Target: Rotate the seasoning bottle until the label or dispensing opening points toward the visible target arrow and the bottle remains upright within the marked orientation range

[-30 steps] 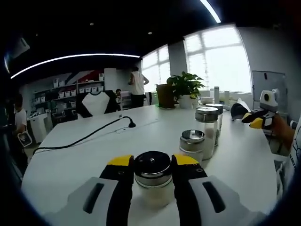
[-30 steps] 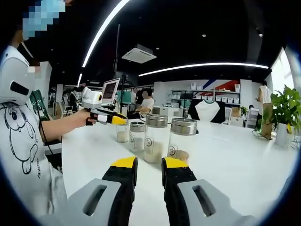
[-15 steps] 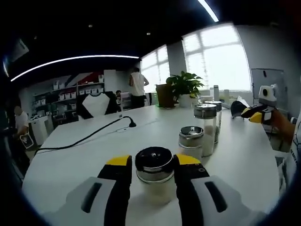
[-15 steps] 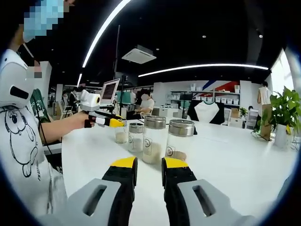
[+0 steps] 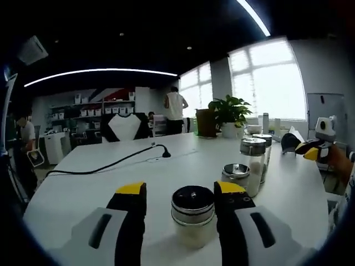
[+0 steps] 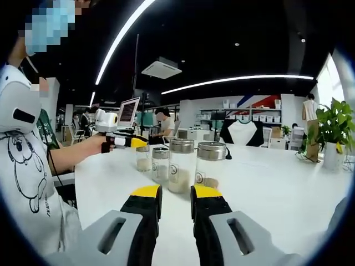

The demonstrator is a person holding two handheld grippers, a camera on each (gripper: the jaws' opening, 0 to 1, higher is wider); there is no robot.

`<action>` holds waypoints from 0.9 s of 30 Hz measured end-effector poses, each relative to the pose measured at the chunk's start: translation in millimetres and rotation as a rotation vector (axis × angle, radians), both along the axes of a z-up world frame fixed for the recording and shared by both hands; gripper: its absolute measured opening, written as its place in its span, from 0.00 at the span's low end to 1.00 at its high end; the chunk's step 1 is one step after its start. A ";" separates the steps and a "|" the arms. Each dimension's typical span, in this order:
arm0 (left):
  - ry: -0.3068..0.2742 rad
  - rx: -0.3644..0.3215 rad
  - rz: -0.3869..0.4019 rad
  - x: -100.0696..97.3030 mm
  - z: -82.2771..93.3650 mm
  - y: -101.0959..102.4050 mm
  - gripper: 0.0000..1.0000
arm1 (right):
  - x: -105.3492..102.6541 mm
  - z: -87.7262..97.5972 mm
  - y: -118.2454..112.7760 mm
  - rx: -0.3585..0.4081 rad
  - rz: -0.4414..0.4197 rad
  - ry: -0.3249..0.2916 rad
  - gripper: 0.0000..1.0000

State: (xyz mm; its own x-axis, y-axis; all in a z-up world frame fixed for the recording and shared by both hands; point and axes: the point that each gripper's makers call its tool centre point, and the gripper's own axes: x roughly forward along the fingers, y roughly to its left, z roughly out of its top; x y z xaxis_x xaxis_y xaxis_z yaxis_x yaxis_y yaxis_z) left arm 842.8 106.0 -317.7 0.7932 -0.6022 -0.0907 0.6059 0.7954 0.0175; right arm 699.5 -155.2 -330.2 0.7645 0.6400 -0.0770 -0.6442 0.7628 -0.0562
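Our left tongs [image 5: 180, 191] stand open around the short seasoning jar [image 5: 192, 215], not gripping; our right tongs [image 6: 175, 192] hang nearly closed, empty. We see no arrow, so rotation looks undone.

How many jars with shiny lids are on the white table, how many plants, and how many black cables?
Jars with shiny lids: 4, counted in the right gripper view
Potted plants: 1
Black cables: 1
Total: 6 things on the table
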 end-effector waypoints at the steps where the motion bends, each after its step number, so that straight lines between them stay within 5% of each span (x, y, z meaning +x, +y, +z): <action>1: 0.009 -0.002 -0.008 -1.0 -1.2 -2.1 0.48 | 0.3 -0.8 -1.9 0.004 -0.002 0.003 0.19; 9: 0.033 -0.006 -0.058 -5.9 -4.4 -13.7 0.34 | 0.1 -0.4 -13.0 0.001 -0.020 0.000 0.19; 16: 0.035 0.009 -0.104 -3.9 -6.1 -12.4 0.34 | 0.5 2.7 -14.7 0.000 -0.028 -0.013 0.18; 18: 0.025 0.031 -0.165 -7.1 -6.6 -16.4 0.34 | 0.5 2.0 -13.7 0.009 -0.023 -0.012 0.18; 22: 0.040 0.034 -0.412 -18.5 -5.7 -31.4 0.34 | 2.2 -2.0 -13.2 0.008 -0.021 0.002 0.18; 27: 0.048 0.087 -0.559 -26.7 -8.4 -35.9 0.34 | 0.6 1.8 -9.3 0.009 -0.013 -0.010 0.18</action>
State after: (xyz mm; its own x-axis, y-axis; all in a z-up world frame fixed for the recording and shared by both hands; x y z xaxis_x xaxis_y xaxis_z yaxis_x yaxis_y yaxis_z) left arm 816.1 70.0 -326.1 0.3495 -0.9180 -0.1872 0.9362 0.3502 0.0305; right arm 700.1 -164.6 -328.4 0.7735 0.6306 -0.0634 -0.6336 0.7716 -0.0561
